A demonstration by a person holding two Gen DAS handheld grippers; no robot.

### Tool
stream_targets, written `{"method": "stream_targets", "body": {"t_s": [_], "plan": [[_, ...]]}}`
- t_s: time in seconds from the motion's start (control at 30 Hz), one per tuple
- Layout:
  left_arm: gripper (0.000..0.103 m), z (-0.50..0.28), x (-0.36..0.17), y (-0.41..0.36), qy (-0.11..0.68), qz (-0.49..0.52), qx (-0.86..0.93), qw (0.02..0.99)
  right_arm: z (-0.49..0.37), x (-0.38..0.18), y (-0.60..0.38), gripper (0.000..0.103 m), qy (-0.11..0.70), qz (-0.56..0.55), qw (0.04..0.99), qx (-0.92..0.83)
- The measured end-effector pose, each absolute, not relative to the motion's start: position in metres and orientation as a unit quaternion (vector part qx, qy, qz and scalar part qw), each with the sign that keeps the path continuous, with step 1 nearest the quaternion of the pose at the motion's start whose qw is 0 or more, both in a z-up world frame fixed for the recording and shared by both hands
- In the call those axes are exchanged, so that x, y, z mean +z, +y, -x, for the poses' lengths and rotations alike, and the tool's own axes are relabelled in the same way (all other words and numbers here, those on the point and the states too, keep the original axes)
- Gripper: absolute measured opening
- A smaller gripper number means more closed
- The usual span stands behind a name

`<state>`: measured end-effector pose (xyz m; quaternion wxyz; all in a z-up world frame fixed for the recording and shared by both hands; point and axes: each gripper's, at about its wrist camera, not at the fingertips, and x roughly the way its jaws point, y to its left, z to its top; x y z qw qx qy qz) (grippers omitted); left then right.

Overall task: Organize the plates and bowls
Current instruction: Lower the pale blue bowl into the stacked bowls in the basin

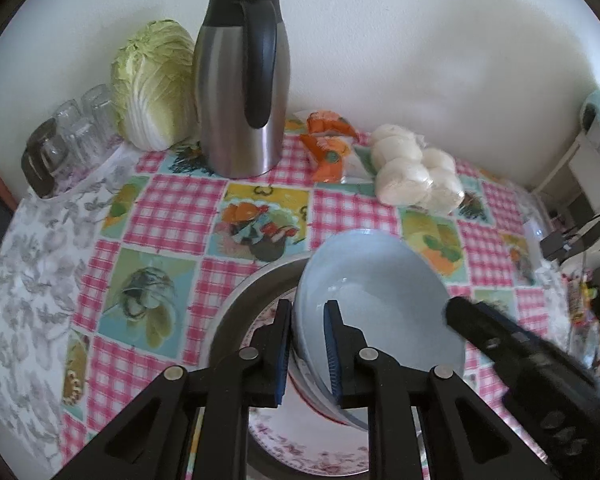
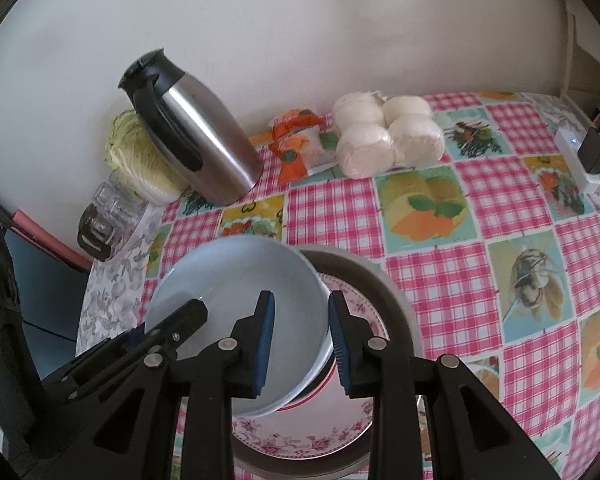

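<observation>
Left tool (image 1: 307, 350) and right tool (image 2: 301, 344) each clamped on opposite rims of pale blue bowl (image 1: 376, 300) — bowl tilted over floral plate (image 2: 300, 436) in metal basin (image 2: 384, 276), counter (image 2: 440, 280) with thermos (image 1: 242, 80) behind.

Plain white wall (image 1: 380, 40) — checked tablecloth (image 2: 440, 288) (pink, fruit panels) — soft daylight

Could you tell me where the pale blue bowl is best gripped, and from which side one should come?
Grip the pale blue bowl by its thin rim, one pad inside and one outside, coming down from above. It sits tilted over a floral plate in a metal basin, so only the rim stands free. Both the left gripper and right gripper straddle opposite edges.
</observation>
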<state>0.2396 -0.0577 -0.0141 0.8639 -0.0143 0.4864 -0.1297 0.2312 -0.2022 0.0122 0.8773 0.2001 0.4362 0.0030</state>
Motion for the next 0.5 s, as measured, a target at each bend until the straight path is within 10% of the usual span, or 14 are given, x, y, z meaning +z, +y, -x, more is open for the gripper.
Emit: {"method": "stream_targets", "body": {"t_s": [0.5], "plan": [[0.024,-0.239,-0.006,-0.045,0.48,0.043,-0.12,0.868,-0.235,0.001,-0.208,0.029,0.451,-0.205,0.869,0.001]]}}
